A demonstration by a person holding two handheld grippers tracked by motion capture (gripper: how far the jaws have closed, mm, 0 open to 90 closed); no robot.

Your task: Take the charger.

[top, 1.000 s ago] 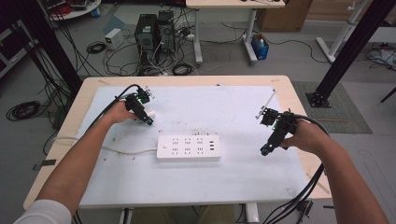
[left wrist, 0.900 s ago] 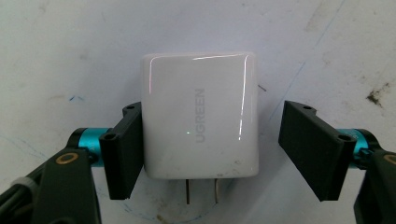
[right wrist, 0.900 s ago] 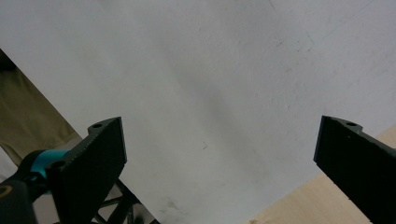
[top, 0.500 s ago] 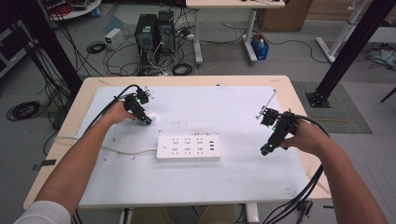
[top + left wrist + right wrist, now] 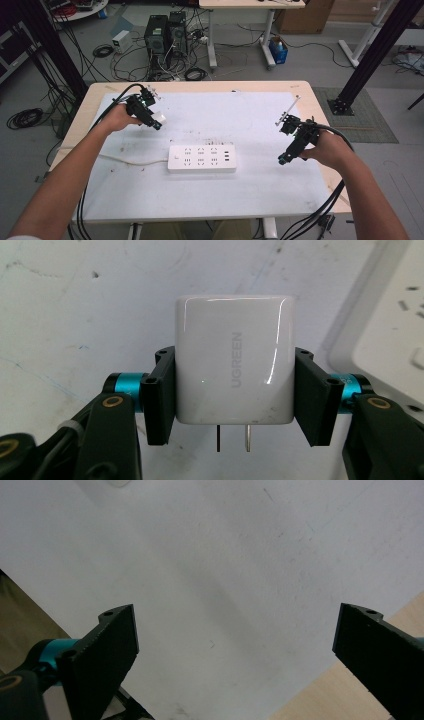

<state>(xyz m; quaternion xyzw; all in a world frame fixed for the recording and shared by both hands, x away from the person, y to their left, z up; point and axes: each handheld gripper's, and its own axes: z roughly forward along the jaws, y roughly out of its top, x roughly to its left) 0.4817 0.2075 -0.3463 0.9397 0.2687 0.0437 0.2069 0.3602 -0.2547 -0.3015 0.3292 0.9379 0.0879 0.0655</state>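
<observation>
Charger (image 5: 233, 359), a white cube marked UGREEN, sits clamped between the jaws of my left gripper (image 5: 234, 395), its two metal prongs pointing back toward my hand. I hold it just above the white surface (image 5: 240, 120), at the far left. A white power strip (image 5: 201, 159) lies flat near the middle of the surface, its cord (image 5: 131, 161) running off to the left. My right gripper (image 5: 283, 159) hovers over the right side, well apart from the strip, its jaws spread wide and empty.
</observation>
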